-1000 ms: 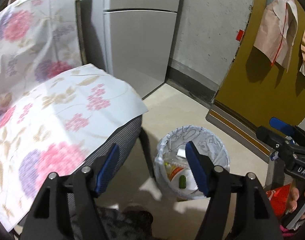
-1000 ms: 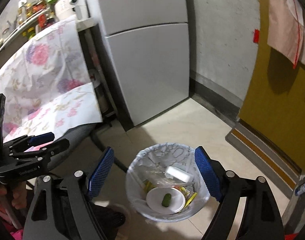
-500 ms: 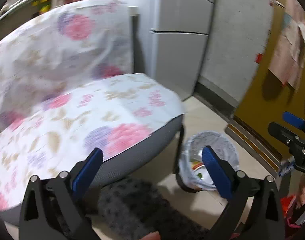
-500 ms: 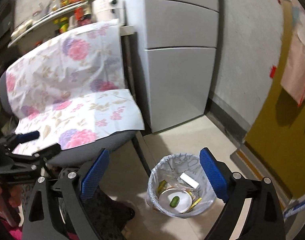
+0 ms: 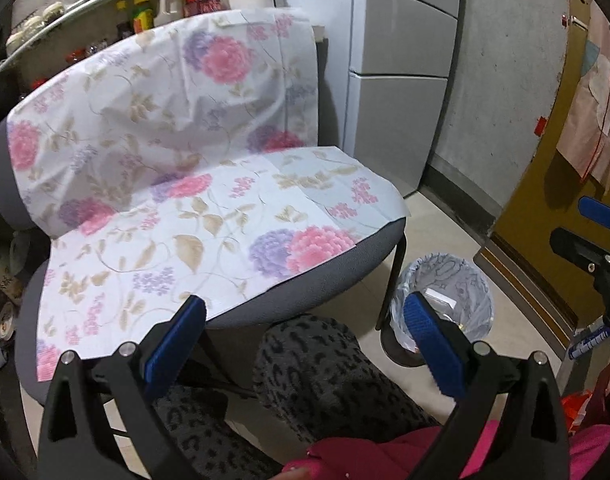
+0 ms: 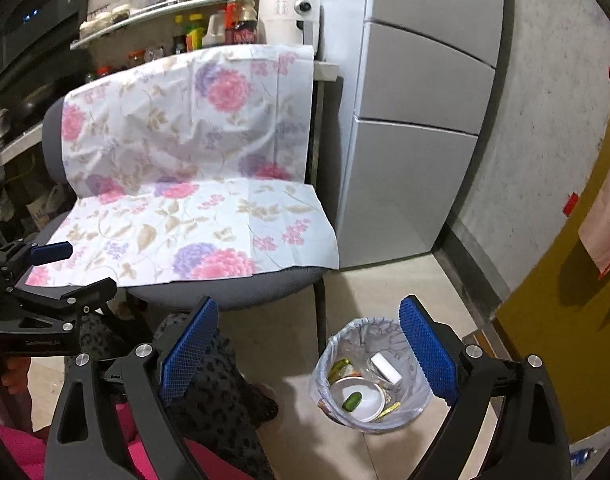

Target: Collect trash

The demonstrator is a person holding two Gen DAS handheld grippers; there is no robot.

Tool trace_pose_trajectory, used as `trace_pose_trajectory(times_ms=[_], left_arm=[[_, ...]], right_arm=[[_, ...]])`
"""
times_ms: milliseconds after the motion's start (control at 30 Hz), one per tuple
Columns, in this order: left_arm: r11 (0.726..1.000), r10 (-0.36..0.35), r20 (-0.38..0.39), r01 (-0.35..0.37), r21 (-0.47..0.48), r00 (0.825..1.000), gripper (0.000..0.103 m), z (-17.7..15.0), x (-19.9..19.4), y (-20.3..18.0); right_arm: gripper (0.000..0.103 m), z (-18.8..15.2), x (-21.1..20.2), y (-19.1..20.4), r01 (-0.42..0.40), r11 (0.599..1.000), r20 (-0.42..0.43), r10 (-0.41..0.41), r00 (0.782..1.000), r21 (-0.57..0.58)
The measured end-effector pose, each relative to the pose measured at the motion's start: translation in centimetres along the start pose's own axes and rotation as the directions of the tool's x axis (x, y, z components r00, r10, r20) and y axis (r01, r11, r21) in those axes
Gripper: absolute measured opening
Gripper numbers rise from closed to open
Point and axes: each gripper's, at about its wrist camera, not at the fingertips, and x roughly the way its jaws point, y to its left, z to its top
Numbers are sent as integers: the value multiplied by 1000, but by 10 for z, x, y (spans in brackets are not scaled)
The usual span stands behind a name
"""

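Note:
A bin lined with a white patterned bag [image 5: 445,276] stands on the floor beside the chair's right front leg. In the right wrist view the bin [image 6: 337,360] holds a white plate with a green piece [image 6: 353,400], a white box [image 6: 385,368] and wrappers. My left gripper [image 5: 305,312] is open and empty, high above a person's leg, with the bin behind its right finger. My right gripper [image 6: 309,312] is open and empty too, well above the bin. Each view catches the other gripper at its edge: the right gripper [image 5: 571,222] and the left gripper [image 6: 92,266].
A grey chair draped with a floral cloth [image 5: 225,220] fills the middle. A grey fridge [image 5: 397,100] stands behind it and a yellow door [image 5: 545,200] is at the right. A shelf of bottles [image 6: 193,20] is at the back. Legs in leopard-print trousers [image 5: 325,368] are below.
Both grippers have pulled up and back from the bin, which now looks smaller and lower. The chair has come into the middle of both views. The left jaws have spread wider.

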Motion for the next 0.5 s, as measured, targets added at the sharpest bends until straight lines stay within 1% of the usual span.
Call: trace_pose_trajectory(times_ms=[233,500], left_arm=[[998,58,-2,-58,-15,998,96,0,-22,10],[997,74,3,-74,-33,997,96,0,-26,18]], right_arm=[[91,7,-16,4,-11,1000,14,12,1000,-7],[91,8,-18,4,-11,1000,16,11,1000,-5]])
